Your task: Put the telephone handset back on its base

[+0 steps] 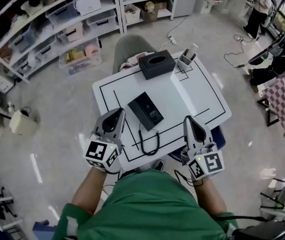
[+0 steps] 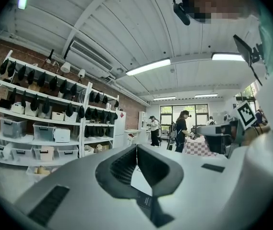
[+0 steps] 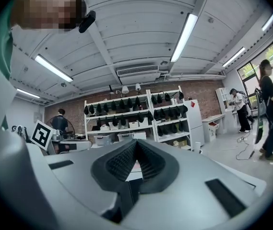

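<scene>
White and ruled with black lines, your worktop carries the black telephone at its middle; you cannot tell whether the handset sits on its base. The cord loops on the telephone's near side. Your left gripper hangs left of the telephone and your right gripper right of it, both clenched empty. A black tissue box stands beyond the telephone.
</scene>
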The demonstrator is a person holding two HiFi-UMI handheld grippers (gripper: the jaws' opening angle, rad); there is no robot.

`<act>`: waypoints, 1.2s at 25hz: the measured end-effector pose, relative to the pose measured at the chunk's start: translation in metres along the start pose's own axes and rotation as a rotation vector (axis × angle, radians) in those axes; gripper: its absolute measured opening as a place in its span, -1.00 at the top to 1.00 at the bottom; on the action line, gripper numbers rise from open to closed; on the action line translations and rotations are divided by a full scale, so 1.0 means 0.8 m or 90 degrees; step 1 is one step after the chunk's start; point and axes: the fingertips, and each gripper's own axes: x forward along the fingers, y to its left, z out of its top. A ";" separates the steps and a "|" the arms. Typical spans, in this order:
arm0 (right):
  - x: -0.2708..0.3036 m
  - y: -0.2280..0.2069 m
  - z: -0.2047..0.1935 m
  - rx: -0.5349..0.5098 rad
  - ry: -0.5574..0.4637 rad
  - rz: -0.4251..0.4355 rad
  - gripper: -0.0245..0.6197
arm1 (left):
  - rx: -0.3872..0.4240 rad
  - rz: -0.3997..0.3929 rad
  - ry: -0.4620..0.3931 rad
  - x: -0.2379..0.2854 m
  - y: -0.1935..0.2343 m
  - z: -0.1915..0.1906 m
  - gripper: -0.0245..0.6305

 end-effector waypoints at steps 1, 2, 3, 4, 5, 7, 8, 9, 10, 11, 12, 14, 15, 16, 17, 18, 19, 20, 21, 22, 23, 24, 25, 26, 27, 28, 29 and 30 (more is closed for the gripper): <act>0.000 0.000 -0.001 0.001 0.001 0.000 0.86 | -0.001 0.002 0.001 -0.001 0.001 -0.002 0.86; -0.001 0.001 -0.003 0.001 0.002 0.001 0.86 | -0.003 0.003 0.002 -0.002 0.001 -0.003 0.86; -0.002 0.001 -0.004 0.002 0.002 0.002 0.86 | -0.003 0.004 0.001 -0.002 0.001 -0.005 0.86; -0.002 0.001 -0.004 0.002 0.002 0.002 0.86 | -0.004 0.004 0.001 -0.002 0.001 -0.005 0.86; -0.002 0.001 -0.004 0.001 0.002 0.002 0.86 | -0.003 0.004 0.001 -0.002 0.001 -0.006 0.86; -0.002 0.002 -0.003 0.001 0.002 0.001 0.86 | -0.004 0.005 0.003 -0.002 0.002 -0.007 0.86; -0.002 0.002 -0.004 0.001 0.003 0.001 0.86 | -0.005 0.007 0.004 -0.003 0.003 -0.008 0.86; -0.003 0.003 -0.004 0.002 0.004 0.000 0.86 | -0.007 0.009 0.005 -0.005 0.004 -0.009 0.86; -0.004 0.004 -0.005 0.003 0.004 -0.001 0.86 | -0.008 0.012 0.005 -0.008 0.005 -0.010 0.86; -0.005 0.005 -0.005 0.004 0.004 -0.002 0.86 | -0.008 0.014 0.005 -0.009 0.006 -0.010 0.86; -0.006 0.005 -0.005 0.003 0.003 -0.002 0.86 | -0.008 0.015 0.003 -0.011 0.007 -0.010 0.86; -0.006 0.004 -0.005 0.001 0.000 -0.003 0.86 | -0.007 0.017 -0.002 -0.010 0.008 -0.009 0.86; -0.006 0.004 -0.004 0.000 -0.001 -0.003 0.86 | -0.006 0.018 -0.004 -0.010 0.009 -0.008 0.86; -0.006 0.004 -0.004 0.000 -0.001 -0.003 0.86 | -0.006 0.017 -0.004 -0.009 0.009 -0.007 0.86; -0.006 0.004 -0.004 0.000 -0.001 -0.003 0.86 | -0.006 0.017 -0.004 -0.010 0.009 -0.007 0.86; -0.006 0.005 -0.005 0.000 -0.001 -0.003 0.86 | -0.007 0.016 -0.003 -0.010 0.009 -0.008 0.86; -0.006 0.006 -0.005 -0.001 -0.002 -0.002 0.86 | -0.008 0.016 -0.001 -0.011 0.008 -0.009 0.86; -0.007 0.007 -0.006 -0.001 -0.002 -0.001 0.86 | -0.008 0.016 0.000 -0.011 0.008 -0.011 0.86; -0.007 0.007 -0.007 -0.002 -0.002 0.000 0.86 | -0.009 0.015 0.001 -0.011 0.008 -0.012 0.86; -0.007 0.008 -0.007 -0.002 -0.001 0.000 0.86 | -0.009 0.015 0.002 -0.012 0.009 -0.013 0.86; -0.007 0.009 -0.007 -0.003 -0.001 0.000 0.86 | -0.010 0.014 0.002 -0.012 0.009 -0.014 0.86; -0.007 0.009 -0.006 -0.003 -0.001 -0.001 0.86 | -0.011 0.013 0.003 -0.011 0.009 -0.014 0.86; -0.007 0.009 -0.005 -0.003 -0.002 -0.003 0.86 | -0.011 0.011 0.003 -0.011 0.008 -0.015 0.86; -0.008 0.008 -0.005 -0.003 -0.002 -0.004 0.86 | -0.011 0.009 0.003 -0.010 0.008 -0.014 0.86; -0.008 0.008 -0.004 -0.003 -0.002 -0.006 0.86 | -0.011 0.007 0.003 -0.009 0.007 -0.014 0.86; -0.008 0.007 -0.004 -0.003 -0.003 -0.007 0.86 | -0.012 0.006 0.003 -0.009 0.007 -0.014 0.86; -0.008 0.007 -0.004 -0.003 -0.003 -0.007 0.86 | -0.012 0.005 0.005 -0.008 0.007 -0.014 0.86; -0.008 0.007 -0.003 -0.003 -0.003 -0.008 0.86 | -0.013 0.005 0.006 -0.008 0.007 -0.015 0.86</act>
